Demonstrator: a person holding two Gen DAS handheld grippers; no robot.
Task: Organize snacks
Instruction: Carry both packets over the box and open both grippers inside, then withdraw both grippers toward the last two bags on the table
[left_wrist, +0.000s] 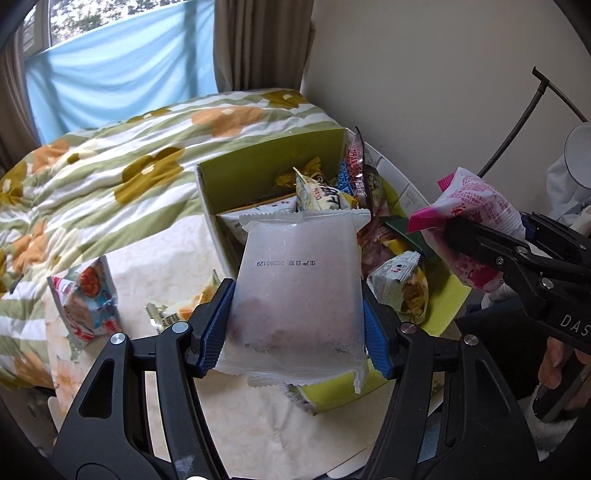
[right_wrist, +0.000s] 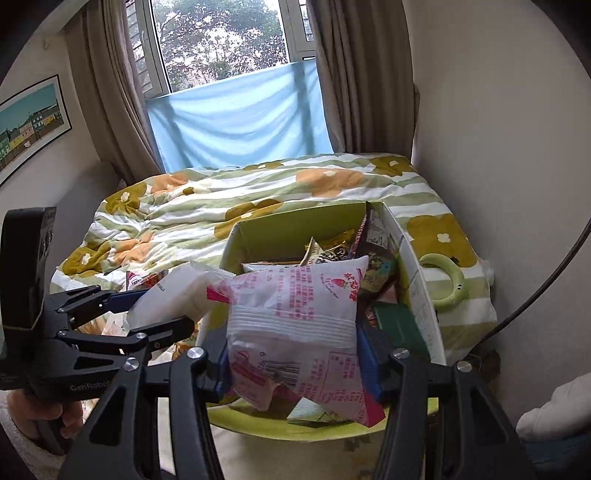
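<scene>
My left gripper (left_wrist: 297, 317) is shut on a frosted white snack packet (left_wrist: 299, 291) with a printed date, held up in front of the green box (left_wrist: 258, 166). The blue pads press on both its sides. In the right wrist view my right gripper (right_wrist: 295, 354) is shut on a pink-and-white snack packet (right_wrist: 295, 321), just in front of the green box (right_wrist: 288, 225). The box lies open and holds several mixed snack bags. Each gripper also shows in the other's view: the right gripper (left_wrist: 476, 243) with the pink packet (left_wrist: 476, 206), and the left gripper (right_wrist: 155, 306) with the white packet (right_wrist: 173, 291).
Loose snacks lie on the cream tablecloth (left_wrist: 155, 258) left of the box: a red-and-blue bag (left_wrist: 86, 302) and a small yellow packet (left_wrist: 173, 314). Behind is a bed with a flowered quilt (right_wrist: 229, 199). A green ring (right_wrist: 448, 280) rests right of the box. A wall is close on the right.
</scene>
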